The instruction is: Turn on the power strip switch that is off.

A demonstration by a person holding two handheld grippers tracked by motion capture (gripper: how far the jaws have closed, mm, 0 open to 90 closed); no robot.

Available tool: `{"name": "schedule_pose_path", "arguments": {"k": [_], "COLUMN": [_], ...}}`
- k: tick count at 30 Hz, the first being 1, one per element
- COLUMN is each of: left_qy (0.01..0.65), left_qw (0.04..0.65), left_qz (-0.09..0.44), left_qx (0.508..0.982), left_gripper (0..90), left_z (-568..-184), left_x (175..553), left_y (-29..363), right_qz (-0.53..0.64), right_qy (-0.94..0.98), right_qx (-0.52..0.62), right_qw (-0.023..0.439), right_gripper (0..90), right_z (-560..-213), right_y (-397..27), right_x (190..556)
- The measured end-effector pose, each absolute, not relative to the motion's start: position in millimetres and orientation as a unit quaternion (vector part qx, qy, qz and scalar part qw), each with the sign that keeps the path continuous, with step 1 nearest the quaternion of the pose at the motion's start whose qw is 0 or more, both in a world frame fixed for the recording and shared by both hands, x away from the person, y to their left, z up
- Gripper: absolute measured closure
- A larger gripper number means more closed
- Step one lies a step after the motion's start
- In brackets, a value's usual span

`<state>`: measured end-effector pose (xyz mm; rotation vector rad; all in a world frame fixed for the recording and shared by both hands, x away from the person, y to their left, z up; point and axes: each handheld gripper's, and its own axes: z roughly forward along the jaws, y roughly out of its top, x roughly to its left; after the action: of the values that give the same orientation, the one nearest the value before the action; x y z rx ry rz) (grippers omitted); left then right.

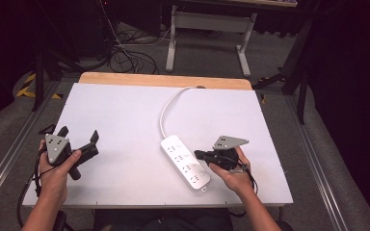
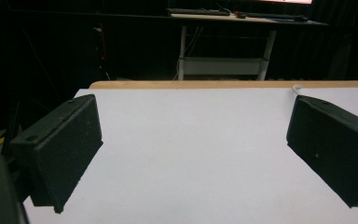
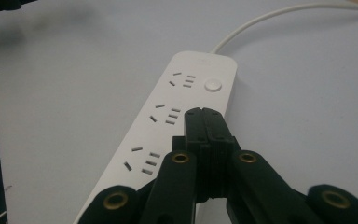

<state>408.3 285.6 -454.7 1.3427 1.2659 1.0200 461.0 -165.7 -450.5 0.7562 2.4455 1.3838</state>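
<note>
Holding my right gripper (image 1: pixel 197 154) low near the worktop's (image 1: pixel 125 125) front right corner, I keep its black jaws pressed together, empty, tips over the power strip (image 1: pixel 185 161): a smooth white plastic bar with rounded ends, its slotted sockets up, its round white cord (image 1: pixel 166 109) curving toward the far edge. My left gripper (image 1: pixel 79 135) rests by the left edge, jaws spread.
</note>
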Motion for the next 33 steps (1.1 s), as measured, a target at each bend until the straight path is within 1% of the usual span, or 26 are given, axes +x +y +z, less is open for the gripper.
{"name": "schedule_pose_path", "arguments": {"k": [11,19,21,24,27,33], "left_qy": [0.521,0.520,0.519,0.519,0.521,0.516], "left_qw": [0.494,0.494,0.493,0.493,0.493,0.492], "left_qz": [0.422,0.421,0.421,0.421,0.422,0.423], "left_qx": [0.554,0.555,0.557,0.556,0.555,0.560], "left_gripper": [3.7,3.7,3.7,3.7,3.8,3.8], "left_z": [-455,-455,-455,-455,-455,-455], "left_x": [409,410,410,410,410,409], "left_y": [285,285,284,284,285,284], "right_qz": [0.542,0.589,0.591,0.600,0.605,0.617], "right_qy": [0.787,0.756,0.753,0.743,0.737,0.724], "right_qx": [0.262,0.240,0.244,0.249,0.252,0.257], "right_qw": [0.134,0.155,0.157,0.161,0.162,0.170], "right_gripper": [90.0,90.0,85.9,82.4,75.2,68.9], "right_z": [-433,-426,-424,-421,-420,-417], "right_y": [-192,-218,-222,-226,-229,-233], "right_x": [458,450,450,450,450,450]}}
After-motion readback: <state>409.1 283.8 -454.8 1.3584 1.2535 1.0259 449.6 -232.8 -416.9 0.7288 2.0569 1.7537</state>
